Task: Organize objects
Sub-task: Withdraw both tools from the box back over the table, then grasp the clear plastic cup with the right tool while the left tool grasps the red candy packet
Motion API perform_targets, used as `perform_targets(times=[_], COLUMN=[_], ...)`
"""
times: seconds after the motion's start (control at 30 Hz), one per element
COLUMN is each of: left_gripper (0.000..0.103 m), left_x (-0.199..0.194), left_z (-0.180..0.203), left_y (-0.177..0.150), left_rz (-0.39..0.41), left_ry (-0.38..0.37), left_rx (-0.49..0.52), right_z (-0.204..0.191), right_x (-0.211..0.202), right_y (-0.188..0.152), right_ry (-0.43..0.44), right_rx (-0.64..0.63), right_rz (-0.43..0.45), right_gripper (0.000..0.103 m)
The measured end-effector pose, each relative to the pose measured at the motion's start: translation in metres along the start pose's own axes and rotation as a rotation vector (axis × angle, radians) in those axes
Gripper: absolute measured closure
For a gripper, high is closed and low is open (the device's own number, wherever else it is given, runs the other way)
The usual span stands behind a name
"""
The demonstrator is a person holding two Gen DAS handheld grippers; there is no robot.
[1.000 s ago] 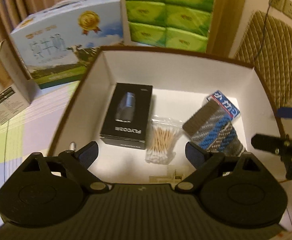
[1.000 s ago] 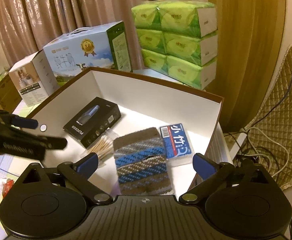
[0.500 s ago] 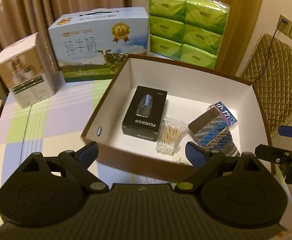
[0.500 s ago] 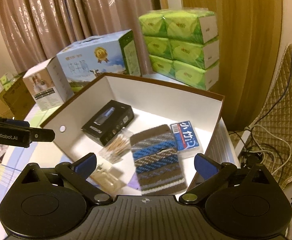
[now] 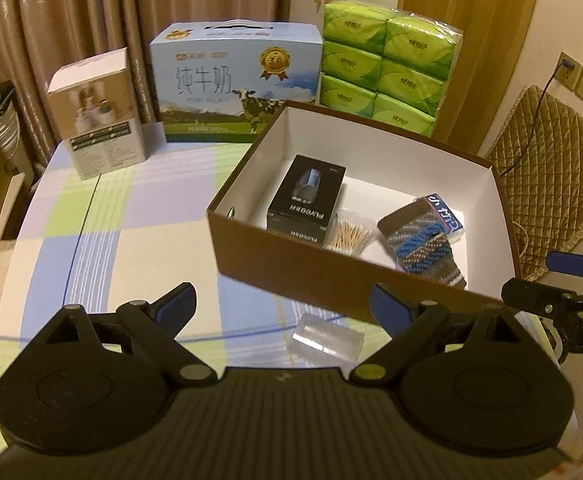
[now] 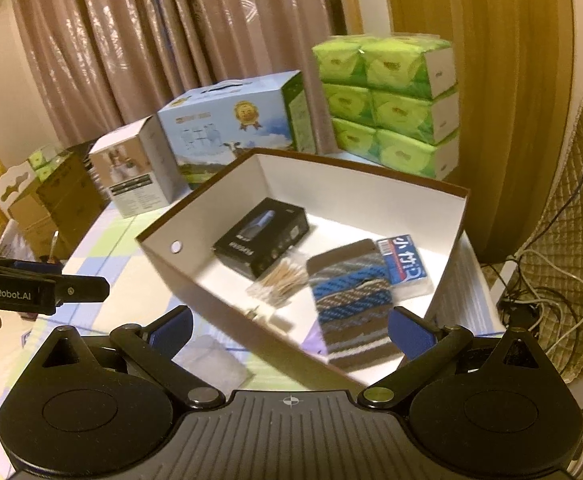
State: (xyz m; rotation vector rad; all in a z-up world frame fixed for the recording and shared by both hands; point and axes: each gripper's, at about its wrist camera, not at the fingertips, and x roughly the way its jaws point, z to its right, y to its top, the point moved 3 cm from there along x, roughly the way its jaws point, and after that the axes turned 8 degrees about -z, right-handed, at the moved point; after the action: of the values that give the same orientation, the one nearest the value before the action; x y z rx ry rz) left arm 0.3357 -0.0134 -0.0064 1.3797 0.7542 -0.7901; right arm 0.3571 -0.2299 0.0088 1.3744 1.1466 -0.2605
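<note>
Left tool (image 5: 281, 304): lowest in its own view, blue-padded fingers spread wide, nothing between them. The right wrist view shows it from the side at the left edge (image 6: 51, 290), with part of a hand below it.
Right tool (image 6: 289, 330): fingers likewise wide apart and empty. The left wrist view shows only its tips at the right edge (image 5: 547, 280).
Clear plastic case (image 5: 325, 340): lies on the bench just outside the near wall of the box, between the left tool's fingers in that view. In the right wrist view it is a blurred pale block (image 6: 213, 360) beside the left finger.
Bench (image 5: 103, 220): covered with a checked cloth of green, lilac and white.
Open box (image 5: 291, 276): brown outside, white inside, standing on the bench. The right wrist view shows a small round hole (image 6: 175, 246) in its side wall.
Striped knitted pouch (image 6: 351, 304): lies in the box, nearest the right tool; the left wrist view hides its lower end behind the box wall.
Cotton swabs in a clear bag (image 5: 349, 234): between the pouch and the black carton.
Black carton (image 5: 307, 200): lies flat towards the left wall of the box.
Blue packet (image 6: 403, 260): beside the pouch's far end, partly under it in the left wrist view.
Behind the box: a small white carton (image 5: 99, 114), a blue milk carton with a cow (image 5: 235, 84), stacked green tissue packs (image 5: 387, 68), then curtains (image 6: 151, 40).
</note>
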Motion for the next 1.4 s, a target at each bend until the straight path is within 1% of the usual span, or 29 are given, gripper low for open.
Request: perform_targets(times=[0.33, 0.6, 0.97, 1.4], left_gripper=[0.011, 0.011, 0.011, 0.011], left_x=[-0.024, -0.038, -0.045, -0.044], left_z=[-0.015, -0.027, -0.044, -0.065], left_y=[-0.042, -0.069, -0.101, -0.126], left_rz=[-0.015, -0.028, -0.065, -0.105], left_ry=[0.010, 0.028, 0.052, 0.087], left_rx=[-0.047, -0.078, -0.120, -0.188], right_z=[-0.022, -0.039, -0.062, -0.083], right_x=[-0.014, -0.017, -0.007, 0.021], right_y=[-0.020, -0.038, -0.056, -0.074], right_ry=[0.033, 0.056, 0.099, 0.121], right_rx=[-0.015, -0.031, -0.054, -0.072], right_rz=[-0.013, -0.041, -0.092, -0.161], right_gripper=[0.002, 0.002, 0.002, 0.002])
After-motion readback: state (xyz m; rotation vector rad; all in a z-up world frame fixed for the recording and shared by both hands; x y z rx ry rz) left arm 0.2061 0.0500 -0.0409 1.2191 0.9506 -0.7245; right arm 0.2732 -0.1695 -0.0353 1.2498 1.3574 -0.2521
